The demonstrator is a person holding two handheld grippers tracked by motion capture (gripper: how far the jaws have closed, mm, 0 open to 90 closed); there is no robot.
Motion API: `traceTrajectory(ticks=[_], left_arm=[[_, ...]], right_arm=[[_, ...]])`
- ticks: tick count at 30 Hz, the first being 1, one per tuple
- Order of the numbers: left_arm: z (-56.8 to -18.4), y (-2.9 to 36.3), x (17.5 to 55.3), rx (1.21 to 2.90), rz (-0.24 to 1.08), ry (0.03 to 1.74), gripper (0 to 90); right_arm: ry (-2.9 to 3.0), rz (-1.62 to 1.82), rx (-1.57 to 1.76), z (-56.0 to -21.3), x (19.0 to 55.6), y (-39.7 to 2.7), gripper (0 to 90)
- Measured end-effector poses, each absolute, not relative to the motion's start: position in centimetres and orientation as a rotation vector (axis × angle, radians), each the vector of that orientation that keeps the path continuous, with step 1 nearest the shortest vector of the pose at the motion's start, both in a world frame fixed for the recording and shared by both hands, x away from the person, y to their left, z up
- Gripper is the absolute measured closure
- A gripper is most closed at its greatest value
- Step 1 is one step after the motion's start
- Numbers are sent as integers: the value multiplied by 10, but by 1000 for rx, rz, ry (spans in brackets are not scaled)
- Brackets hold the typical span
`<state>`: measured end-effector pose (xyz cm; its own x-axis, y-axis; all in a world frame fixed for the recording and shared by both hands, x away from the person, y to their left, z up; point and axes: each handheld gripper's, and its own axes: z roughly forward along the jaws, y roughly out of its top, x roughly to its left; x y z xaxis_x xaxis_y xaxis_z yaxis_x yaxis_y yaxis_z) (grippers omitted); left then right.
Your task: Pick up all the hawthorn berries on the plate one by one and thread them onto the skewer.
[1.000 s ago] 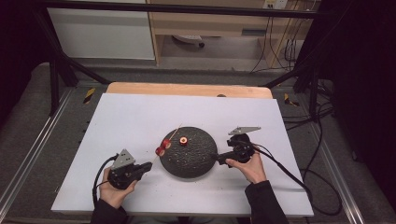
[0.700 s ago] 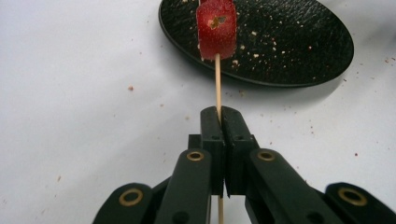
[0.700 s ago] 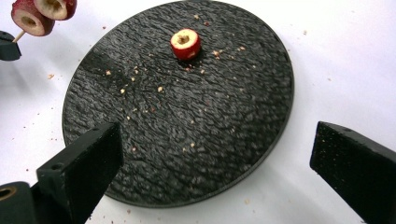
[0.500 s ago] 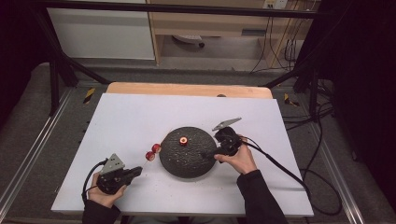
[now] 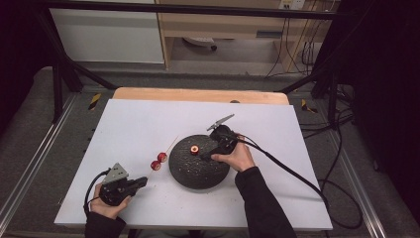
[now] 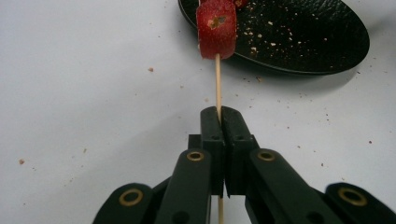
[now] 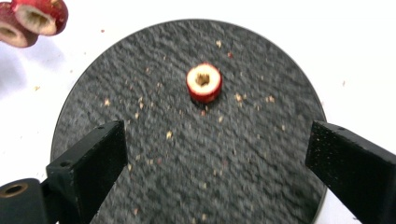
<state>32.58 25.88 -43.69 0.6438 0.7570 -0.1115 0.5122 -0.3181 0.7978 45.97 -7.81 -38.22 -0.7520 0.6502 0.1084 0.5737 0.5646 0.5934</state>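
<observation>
My left gripper (image 5: pixel 140 181) (image 6: pixel 219 116) rests near the table's front left, shut on a thin wooden skewer (image 5: pixel 168 148) (image 6: pixel 217 79). Two red cored fruit pieces (image 5: pixel 158 161) (image 6: pixel 216 29) (image 7: pixel 28 18) are threaded on it, just left of the black round plate (image 5: pixel 198 171) (image 6: pixel 299 37) (image 7: pixel 196 140). One more red cored fruit piece (image 5: pixel 194 148) (image 7: pixel 203 82) lies on the plate. My right gripper (image 5: pixel 205 153) (image 7: pixel 215 154) hovers over the plate's right part, open, pointing at that piece. Its jaws have just been closing slightly, with nothing between them.
The white table top (image 5: pixel 138 124) has a wooden strip (image 5: pixel 198 95) along its far edge. Crumbs dot the plate and the table around it. The right gripper's cable (image 5: pixel 292 171) trails off the table's right side. Metal rails flank the table.
The left gripper drew the skewer and its two fruit pieces left, away from the plate. The right gripper moved left and farther in, from beside the plate to over it.
</observation>
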Motion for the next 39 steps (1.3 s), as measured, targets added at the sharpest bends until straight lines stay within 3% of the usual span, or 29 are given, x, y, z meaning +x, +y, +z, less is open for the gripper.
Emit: traceTrajectory(ticks=[10,27,39], left_arm=[[-438,260,327,1998,354,1001,882],[-438,259,328,2000,359,1000,882],[-437,259,327,1999,358,996,882]], right_arm=[[2707,900,1024,-384,478,-49,144],[2804,804,1019,-404,501,-32,392],[2851,734,962,-410,507,-22,517]])
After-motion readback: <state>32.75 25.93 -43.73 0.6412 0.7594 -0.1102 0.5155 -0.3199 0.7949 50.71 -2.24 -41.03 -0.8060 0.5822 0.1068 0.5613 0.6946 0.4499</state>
